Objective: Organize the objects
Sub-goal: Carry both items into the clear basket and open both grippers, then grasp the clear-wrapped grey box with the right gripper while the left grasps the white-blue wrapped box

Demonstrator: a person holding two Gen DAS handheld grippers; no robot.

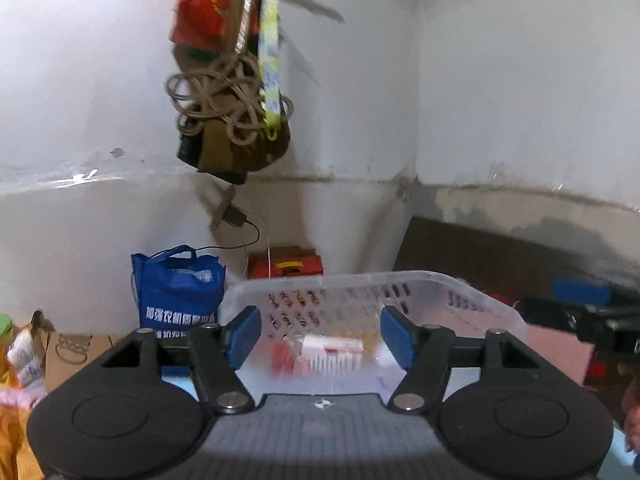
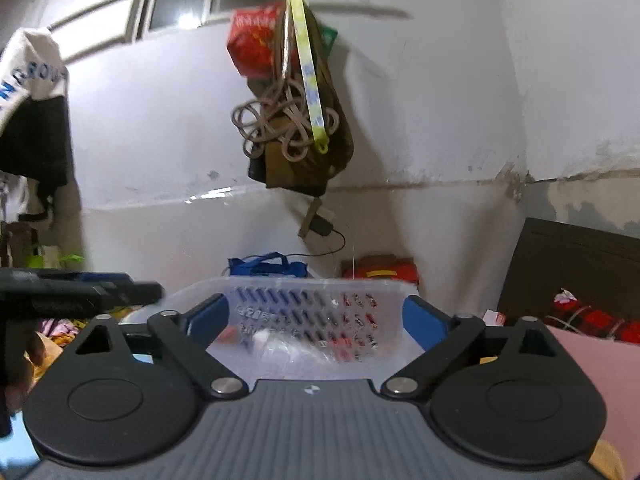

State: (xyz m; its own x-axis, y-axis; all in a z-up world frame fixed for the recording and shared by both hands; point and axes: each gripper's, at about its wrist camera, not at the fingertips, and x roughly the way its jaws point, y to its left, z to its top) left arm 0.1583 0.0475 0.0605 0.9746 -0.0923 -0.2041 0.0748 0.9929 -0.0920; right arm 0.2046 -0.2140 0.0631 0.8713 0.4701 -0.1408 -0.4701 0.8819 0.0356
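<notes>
Both the left claw point(image 1: 320, 336) and the right claw point(image 2: 316, 320) gape empty before the clear plastic basket point(image 1: 496, 304), whose blurred contents, a white-and-red packet point(image 1: 332, 354) among them, stay indistinct.

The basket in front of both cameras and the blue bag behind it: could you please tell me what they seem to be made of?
The basket looks like clear, slightly frosted moulded plastic: its contents show through, and its walls have rows of slots. The blue bag looks like matte non-woven fabric, soft and creased with floppy handles and white print, though blur leaves the weave uncertain.
</notes>
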